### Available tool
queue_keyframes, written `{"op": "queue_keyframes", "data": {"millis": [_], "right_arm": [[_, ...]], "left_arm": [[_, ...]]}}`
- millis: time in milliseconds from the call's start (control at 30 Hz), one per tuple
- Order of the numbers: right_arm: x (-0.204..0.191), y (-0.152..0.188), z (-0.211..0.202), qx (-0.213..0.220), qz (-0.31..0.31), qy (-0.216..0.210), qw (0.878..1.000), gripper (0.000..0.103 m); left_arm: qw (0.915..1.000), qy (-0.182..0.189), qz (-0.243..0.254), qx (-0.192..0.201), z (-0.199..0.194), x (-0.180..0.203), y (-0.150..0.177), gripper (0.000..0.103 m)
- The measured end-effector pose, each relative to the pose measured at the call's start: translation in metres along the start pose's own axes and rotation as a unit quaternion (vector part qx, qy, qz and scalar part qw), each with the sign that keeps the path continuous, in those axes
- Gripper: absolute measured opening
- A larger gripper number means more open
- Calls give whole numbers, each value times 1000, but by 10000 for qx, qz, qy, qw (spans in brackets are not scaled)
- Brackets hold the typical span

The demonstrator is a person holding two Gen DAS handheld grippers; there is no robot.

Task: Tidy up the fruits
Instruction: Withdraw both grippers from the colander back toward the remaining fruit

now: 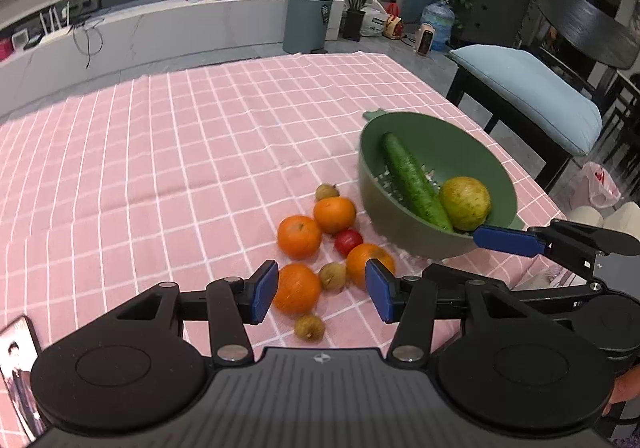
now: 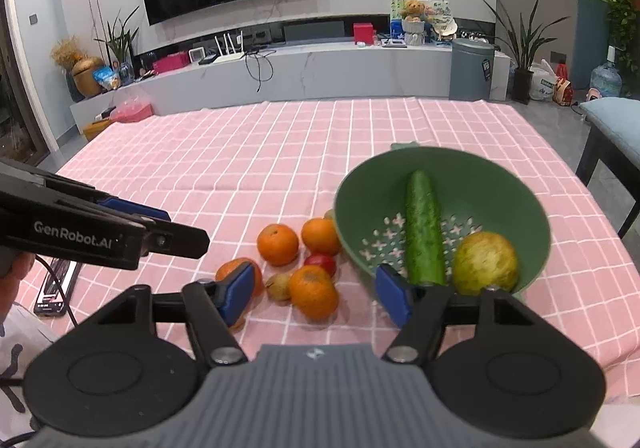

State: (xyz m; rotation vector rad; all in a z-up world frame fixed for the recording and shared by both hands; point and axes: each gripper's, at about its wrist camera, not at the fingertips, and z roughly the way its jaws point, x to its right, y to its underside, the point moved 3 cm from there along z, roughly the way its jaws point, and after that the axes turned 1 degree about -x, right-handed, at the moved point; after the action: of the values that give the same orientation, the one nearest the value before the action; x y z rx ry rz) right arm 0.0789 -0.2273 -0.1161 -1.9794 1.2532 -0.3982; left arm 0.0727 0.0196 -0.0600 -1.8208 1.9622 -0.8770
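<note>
Pink checked cloth covers our counter [image 2: 280,152]. On it, the green bowl [image 2: 520,184] already holds a cucumber [image 2: 424,232] and a pear [image 2: 486,262] — oranges [image 1: 299,236] and smaller fruits wait beside it. Our left claw [image 1: 322,290] and right claw [image 2: 316,296] hover released, empty.

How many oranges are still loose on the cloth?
4: far orange nearest the colander, left orange, right orange behind the left tool's finger, near orange between them.
</note>
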Motion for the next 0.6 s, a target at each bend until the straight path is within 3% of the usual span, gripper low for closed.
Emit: {"op": "queue_keyframes", "data": {"millis": [300, 600], "right_arm": [[-10, 11, 34, -332, 72, -58, 9994, 44], [-13, 22, 60, -521, -12, 58, 9986, 37]], "left_arm": [[9974, 292, -660, -40, 17, -34, 25, 59], [9912, 478, -1219, -175, 31, -54, 35, 59]]}}
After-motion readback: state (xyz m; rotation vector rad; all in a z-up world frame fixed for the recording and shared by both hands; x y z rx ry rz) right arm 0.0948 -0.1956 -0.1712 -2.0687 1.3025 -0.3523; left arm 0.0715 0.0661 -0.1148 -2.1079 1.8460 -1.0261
